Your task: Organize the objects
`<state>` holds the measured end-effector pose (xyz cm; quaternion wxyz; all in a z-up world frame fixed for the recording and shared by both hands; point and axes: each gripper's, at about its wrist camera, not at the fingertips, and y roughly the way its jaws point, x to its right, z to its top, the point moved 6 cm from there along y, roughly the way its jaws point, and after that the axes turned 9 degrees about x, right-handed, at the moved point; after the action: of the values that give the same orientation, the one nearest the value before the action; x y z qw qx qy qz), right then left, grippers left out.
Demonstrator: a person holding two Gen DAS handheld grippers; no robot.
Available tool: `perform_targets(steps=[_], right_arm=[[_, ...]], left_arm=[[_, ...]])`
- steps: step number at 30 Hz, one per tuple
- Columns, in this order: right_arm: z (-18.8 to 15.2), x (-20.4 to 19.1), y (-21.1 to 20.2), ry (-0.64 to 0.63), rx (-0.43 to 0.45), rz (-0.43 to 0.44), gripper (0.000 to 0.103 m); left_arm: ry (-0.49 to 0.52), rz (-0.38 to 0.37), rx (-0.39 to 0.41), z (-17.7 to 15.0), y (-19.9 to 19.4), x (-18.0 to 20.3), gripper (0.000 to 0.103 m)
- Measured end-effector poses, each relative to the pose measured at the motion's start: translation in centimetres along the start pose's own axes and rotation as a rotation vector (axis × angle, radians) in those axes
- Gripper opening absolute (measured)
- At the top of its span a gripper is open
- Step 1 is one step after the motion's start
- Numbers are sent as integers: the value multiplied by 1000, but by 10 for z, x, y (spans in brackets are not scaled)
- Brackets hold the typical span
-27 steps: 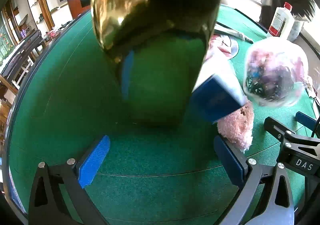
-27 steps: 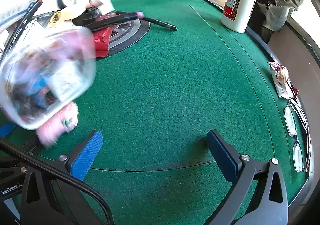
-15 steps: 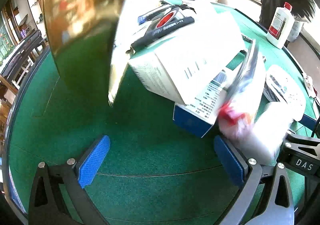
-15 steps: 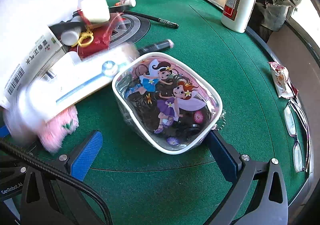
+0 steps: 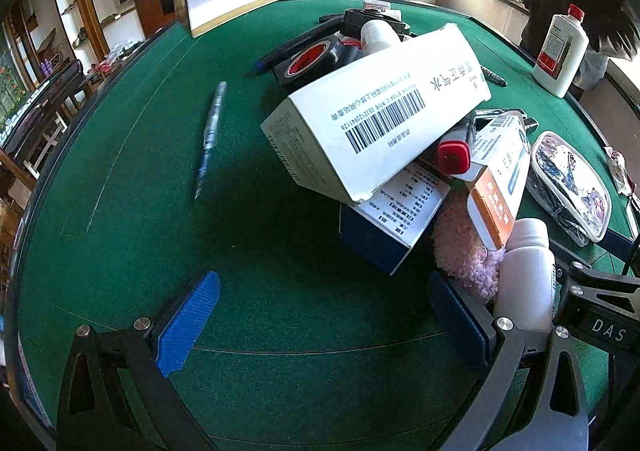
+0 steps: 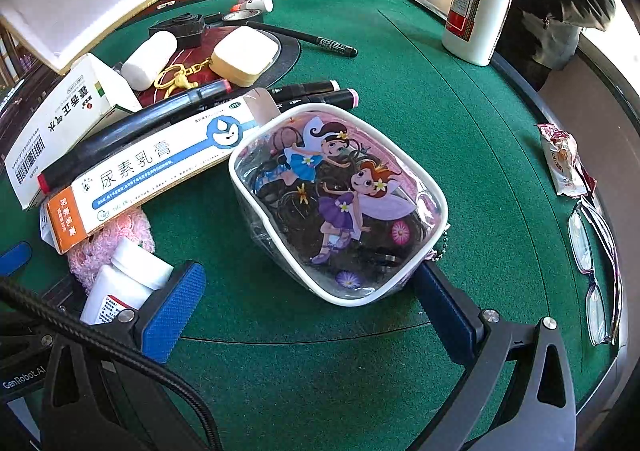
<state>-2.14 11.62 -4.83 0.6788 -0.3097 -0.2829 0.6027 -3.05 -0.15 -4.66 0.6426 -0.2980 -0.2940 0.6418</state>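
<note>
Left wrist: left tool [image 5: 320,315] spread wide, nothing between the pads, over bare green counter [image 5: 120,211]. Pile of boxes at 1–2 o'clock, big white barcode box [image 5: 376,123] on top; pen [image 5: 210,131] alone at 11; white bottle [image 5: 526,275] just beside the right pad.

Right wrist: right tool [image 6: 316,311] spread wide, empty. Cartoon pouch [image 6: 340,207] lies at 12, its near edge between the pads, touching unclear. Glasses [image 6: 596,251] at 3, counter rim.
</note>
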Motion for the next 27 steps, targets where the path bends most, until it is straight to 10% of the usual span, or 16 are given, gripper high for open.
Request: perform_targets(steps=[27], right_arm=[[7, 6, 7, -7, -1, 7, 103]], left_arm=[[1, -8, -2, -6, 5, -16, 102]])
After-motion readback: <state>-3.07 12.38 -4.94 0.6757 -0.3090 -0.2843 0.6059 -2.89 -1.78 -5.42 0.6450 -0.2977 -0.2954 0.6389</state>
